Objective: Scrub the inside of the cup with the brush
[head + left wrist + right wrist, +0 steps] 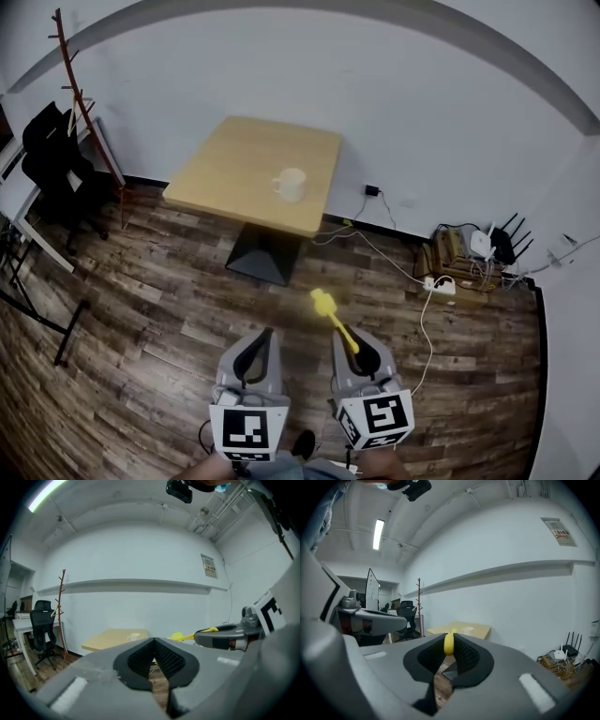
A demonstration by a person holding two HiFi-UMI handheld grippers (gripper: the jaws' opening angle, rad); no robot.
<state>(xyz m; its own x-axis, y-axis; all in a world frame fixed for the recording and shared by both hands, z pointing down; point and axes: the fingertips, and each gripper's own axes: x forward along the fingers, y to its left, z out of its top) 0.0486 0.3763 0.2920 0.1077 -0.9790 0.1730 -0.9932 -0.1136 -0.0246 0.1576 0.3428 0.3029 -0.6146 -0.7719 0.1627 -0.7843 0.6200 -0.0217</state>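
Head view showed the right claw (359, 349) clamped on the yellow brush (330, 314), whose handle ran forward and slightly left with the bristle head leading. The white cup (290, 184) stood upright on the worktop (234, 159), well ahead across the wooden floor (169, 300) and a little left of the brush tip. The left claw (265, 334) was pressed together on nothing. Both claws lay well apart from the cup, whose handle side was too small to tell. The brush probably needed a long forward carry.
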